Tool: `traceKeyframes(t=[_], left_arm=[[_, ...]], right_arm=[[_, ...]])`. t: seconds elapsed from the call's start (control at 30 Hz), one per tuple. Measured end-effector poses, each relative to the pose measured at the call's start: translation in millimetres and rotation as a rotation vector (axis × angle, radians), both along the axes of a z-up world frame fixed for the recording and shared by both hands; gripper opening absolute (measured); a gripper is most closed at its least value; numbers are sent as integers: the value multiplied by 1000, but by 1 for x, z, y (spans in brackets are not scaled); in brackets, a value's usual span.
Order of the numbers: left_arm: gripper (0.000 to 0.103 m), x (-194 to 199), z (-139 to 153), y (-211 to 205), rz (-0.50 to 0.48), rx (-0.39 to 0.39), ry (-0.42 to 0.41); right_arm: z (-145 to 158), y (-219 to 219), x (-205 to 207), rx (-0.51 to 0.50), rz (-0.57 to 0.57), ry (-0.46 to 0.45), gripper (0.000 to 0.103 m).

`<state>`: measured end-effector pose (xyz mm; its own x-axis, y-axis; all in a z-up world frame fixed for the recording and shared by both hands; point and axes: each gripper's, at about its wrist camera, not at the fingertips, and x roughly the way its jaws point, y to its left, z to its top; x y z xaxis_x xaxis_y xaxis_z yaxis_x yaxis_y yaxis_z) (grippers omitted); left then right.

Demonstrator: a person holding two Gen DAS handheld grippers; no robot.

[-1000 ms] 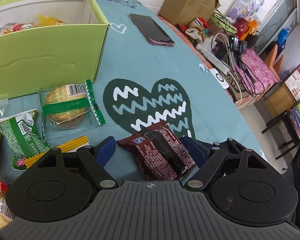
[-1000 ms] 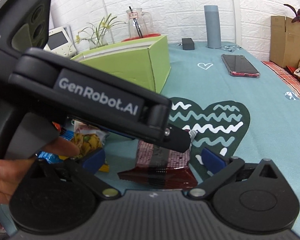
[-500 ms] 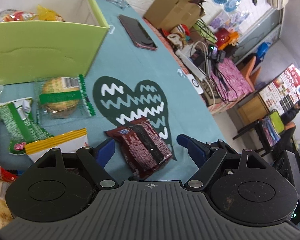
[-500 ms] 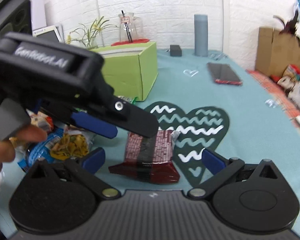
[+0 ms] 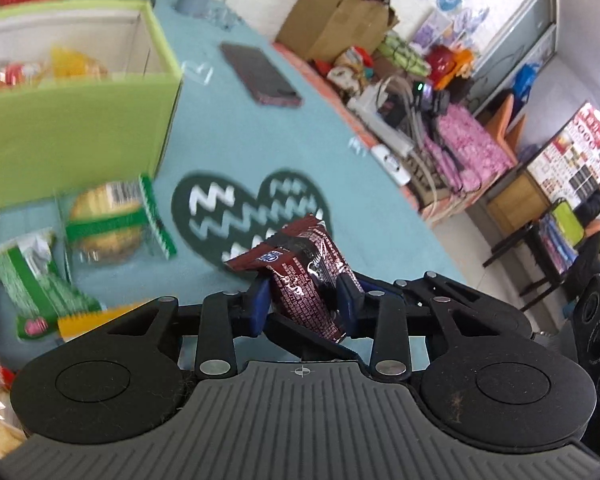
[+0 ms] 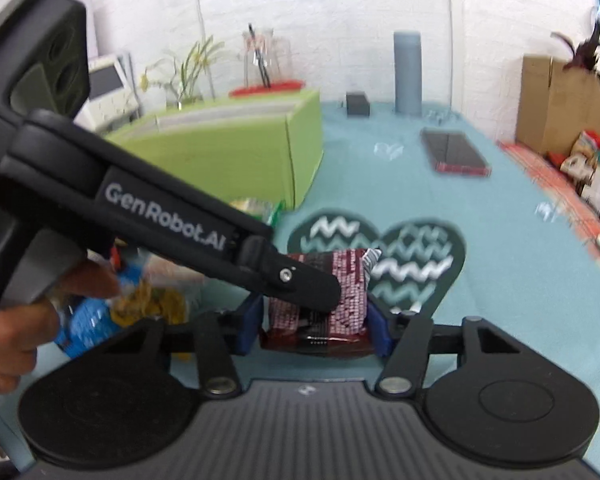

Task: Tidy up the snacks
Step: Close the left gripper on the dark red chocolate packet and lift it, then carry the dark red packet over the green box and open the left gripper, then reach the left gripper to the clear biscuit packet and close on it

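Both grippers are on the same dark red packet (image 5: 308,276), lifted just off the teal cloth (image 5: 228,132) over the heart print. Left gripper (image 5: 305,300) is clenched on its middle. Right gripper (image 6: 314,320) is closing, pads against its sides. It looks light, crinkly and slippery, so pinch mid-body. Green box (image 5: 76,136) sits around 10 o'clock.
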<state>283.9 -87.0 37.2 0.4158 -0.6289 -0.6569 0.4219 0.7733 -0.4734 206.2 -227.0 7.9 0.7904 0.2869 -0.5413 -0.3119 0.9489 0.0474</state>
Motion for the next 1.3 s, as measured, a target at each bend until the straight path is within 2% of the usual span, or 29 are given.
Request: traceKeyframes(t=[0.07, 0.2, 0.37, 0.43, 0.6, 0.67, 0.77, 0.8, 0.9, 0.93, 1.0, 1.07, 1.13, 1.17, 1.3], left_arm=[[14, 6, 21, 7, 24, -14, -41], [15, 32, 62, 28, 91, -6, -156], [15, 78, 86, 62, 206, 55, -227], [16, 97, 82, 76, 240, 69, -216], [19, 139, 50, 108, 295, 78, -131], [29, 147, 37, 115, 294, 82, -106], [38, 148, 24, 119, 286, 103, -79], [41, 146, 23, 121, 289, 94, -75], [45, 130, 33, 132, 292, 22, -94], [50, 122, 40, 135, 294, 7, -110], [61, 101, 54, 139, 306, -3, -161], [66, 75, 67, 141, 320, 2, -217], [68, 49, 70, 144, 329, -3, -245], [73, 36, 69, 145, 332, -8, -253], [76, -20, 49, 149, 393, 14, -246]], right_arm=[[15, 7, 4, -25, 13, -58, 61], [49, 26, 45, -41, 79, -166, 62], [68, 61, 112, -39, 182, -202, 63], [66, 76, 135, -41, 217, -186, 64], [42, 108, 182, -38, 278, -98, 65], [33, 118, 197, -45, 295, -63, 65], [26, 125, 207, -60, 308, -32, 72], [26, 126, 207, -68, 304, -37, 78], [30, 117, 194, -40, 286, -59, 80], [37, 113, 186, -33, 278, -80, 80], [53, 101, 157, -15, 259, -144, 96], [64, 91, 131, -7, 255, -193, 98], [69, 81, 100, -12, 245, -216, 98], [68, 78, 87, -16, 238, -220, 101], [48, 66, 36, -14, 212, -160, 101]])
